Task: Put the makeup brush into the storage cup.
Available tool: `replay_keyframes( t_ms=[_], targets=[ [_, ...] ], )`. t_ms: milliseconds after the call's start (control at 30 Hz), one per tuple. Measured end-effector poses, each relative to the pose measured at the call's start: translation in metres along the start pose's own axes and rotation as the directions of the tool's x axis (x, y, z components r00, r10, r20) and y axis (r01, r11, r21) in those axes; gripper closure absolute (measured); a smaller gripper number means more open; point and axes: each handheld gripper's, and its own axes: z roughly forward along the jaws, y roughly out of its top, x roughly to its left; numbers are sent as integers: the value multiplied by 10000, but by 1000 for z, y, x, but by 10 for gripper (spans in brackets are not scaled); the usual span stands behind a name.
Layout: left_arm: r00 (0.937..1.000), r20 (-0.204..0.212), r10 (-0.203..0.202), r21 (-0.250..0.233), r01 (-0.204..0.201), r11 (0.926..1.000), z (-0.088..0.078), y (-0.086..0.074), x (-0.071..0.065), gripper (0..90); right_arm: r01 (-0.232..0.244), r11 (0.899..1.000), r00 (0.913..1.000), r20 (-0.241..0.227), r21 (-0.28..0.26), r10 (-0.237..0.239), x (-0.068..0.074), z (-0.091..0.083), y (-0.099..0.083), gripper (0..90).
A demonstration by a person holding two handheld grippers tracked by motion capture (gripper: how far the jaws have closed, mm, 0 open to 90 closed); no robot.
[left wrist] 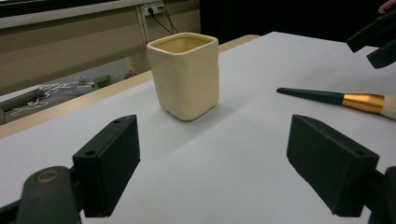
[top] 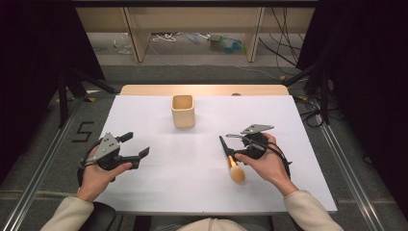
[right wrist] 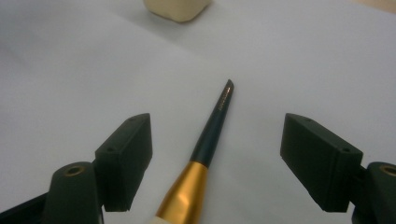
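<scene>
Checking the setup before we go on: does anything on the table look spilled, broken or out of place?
Nothing stands out. The cream cup stands upright and looks intact; the brush lies flat on the white table, between the open right gripper jaws, untouched. No spill shows.

High view: fixed cam above person's side, looks fwd + down over whole table (top: 144, 192). Left gripper view: low, near tabletop, faces cup (left wrist: 184, 74), brush (left wrist: 341, 99) at right. Right gripper view: close, steep down on brush (right wrist: 208, 149). All 3 share cup + brush.
</scene>
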Motion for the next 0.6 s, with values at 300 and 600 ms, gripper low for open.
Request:
replay_keyframes(
  t_ms=[300,600],
  targets=[
    [10000,-11,-18,9,18,10000,0,0,0,170,-859,9880,9963,34,1286,862,6,6,12,284],
    [10000,10,-26,4,26,10000,0,0,1,172,-1290,9439,9914,182,3040,1297,9,18,27,351]
  ],
)
